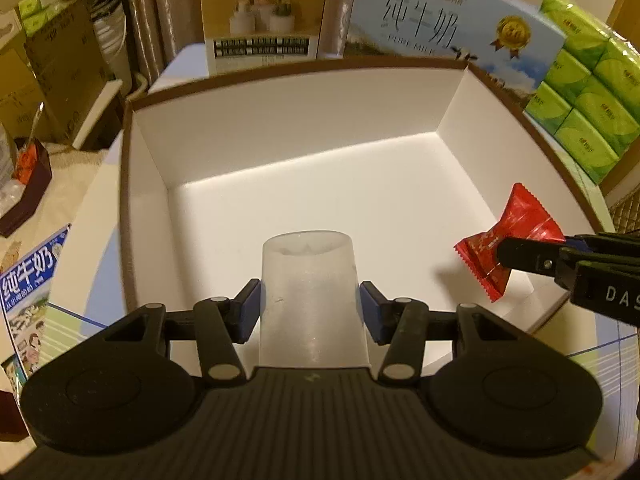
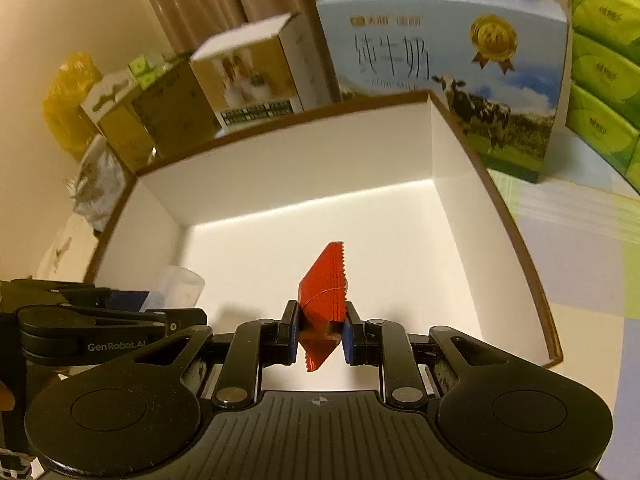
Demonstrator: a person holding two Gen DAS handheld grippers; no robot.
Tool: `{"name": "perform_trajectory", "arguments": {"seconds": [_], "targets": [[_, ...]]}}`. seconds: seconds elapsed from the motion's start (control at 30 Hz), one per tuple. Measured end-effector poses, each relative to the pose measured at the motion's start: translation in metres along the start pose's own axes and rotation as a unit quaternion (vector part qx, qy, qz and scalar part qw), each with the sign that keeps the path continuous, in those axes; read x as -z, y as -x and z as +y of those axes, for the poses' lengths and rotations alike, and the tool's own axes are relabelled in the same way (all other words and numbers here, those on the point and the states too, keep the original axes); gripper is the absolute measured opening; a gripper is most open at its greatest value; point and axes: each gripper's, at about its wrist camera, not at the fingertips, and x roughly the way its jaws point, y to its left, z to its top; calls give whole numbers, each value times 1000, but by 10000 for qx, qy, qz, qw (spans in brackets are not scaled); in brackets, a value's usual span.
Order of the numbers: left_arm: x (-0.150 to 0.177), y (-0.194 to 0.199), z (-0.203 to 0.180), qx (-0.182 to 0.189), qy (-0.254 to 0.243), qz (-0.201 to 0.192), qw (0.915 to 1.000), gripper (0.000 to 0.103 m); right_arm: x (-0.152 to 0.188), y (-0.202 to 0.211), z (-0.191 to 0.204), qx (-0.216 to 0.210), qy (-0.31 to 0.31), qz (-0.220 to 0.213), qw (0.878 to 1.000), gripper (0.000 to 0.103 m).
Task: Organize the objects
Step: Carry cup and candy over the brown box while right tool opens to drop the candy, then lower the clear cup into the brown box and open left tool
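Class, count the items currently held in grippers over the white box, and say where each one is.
2. A frosted plastic cup in the left gripper, and a red candy wrapper in the right gripper. The box floor looks bare.

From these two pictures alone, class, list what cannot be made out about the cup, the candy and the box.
- Cup, left wrist view: its lower end is hidden behind the left claw's body; in the right wrist view the claw covers most of it.
- Candy, both views: wrapper print too small and blurred to read.
- Box, both views: near wall hidden behind the claws, so contents there are unknown.
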Motion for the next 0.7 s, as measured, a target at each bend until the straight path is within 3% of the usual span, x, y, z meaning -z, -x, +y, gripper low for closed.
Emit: {"name": "perform_trajectory", "arguments": {"seconds": [0.17,0.23,0.27,0.3,0.33,0.37,0.7], "targets": [[-3,-19,-3,95,-7,221,9997,48,-4,-12,-2,22,99,158,9998,20],[-4,-24,-6,131,-34,263,9996,48,-6,-13,0,108,198,127,9997,44],[-5,-26,-7,139,-50,247,9996,49,-6,-12,2,203,246,53,9995,71],[-6,-27,-7,159,-65,219,9996,53,-5,-9,2,263,289,-64,9992,75],[-6,-27,-7,163,-61,208,9996,64,-4,-8,3,242,366,-115,9990,75],[-7,-27,-7,147,-60,188,9997,67,-5,-7,4,238,400,-99,9989,75],[-9,-14,2,174,-134,125,9997,78,-1,10,2,219,281,-189,9992,82]]}}
